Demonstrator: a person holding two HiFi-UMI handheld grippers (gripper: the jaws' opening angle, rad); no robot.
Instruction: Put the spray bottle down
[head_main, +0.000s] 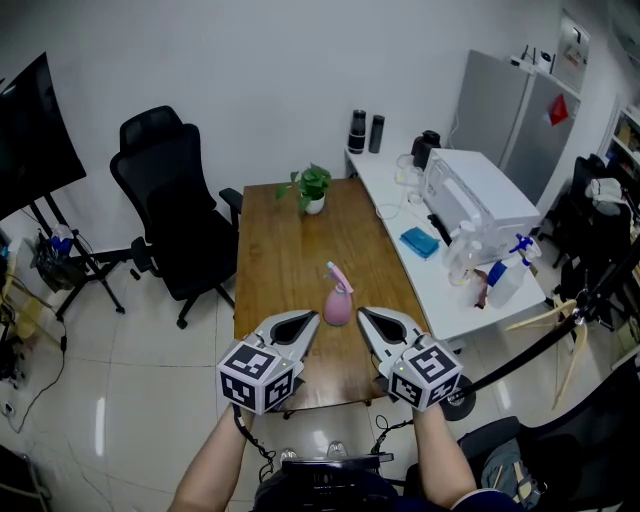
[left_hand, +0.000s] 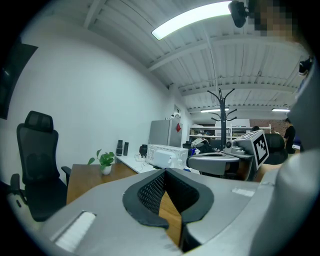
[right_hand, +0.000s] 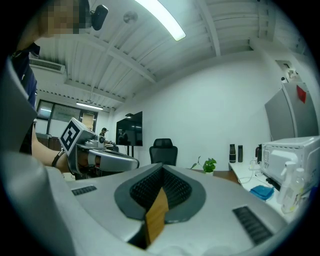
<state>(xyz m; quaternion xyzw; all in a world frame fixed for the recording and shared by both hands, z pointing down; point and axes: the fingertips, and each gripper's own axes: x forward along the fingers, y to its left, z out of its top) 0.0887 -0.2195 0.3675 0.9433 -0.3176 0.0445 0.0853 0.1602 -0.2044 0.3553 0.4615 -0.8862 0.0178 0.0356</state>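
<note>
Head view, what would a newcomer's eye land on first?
A pink spray bottle stands upright on the wooden table, towards its near end. Just short of it, the left gripper and right gripper hover side by side, both shut and empty, pointing at the bottle from either side. A small plant sits at the table's far end.

pink plastic spray bottle (head_main: 338, 300) | brown wood-grain table (head_main: 280, 250) | grey left gripper (head_main: 313, 318), grey right gripper (head_main: 363, 314), black-and-white square-patterned cube (head_main: 258, 375) on each | black office chair (head_main: 165, 190) | green leafy plant in white pot (head_main: 314, 188) | blue flat rectangular pad (head_main: 420, 241)
</note>
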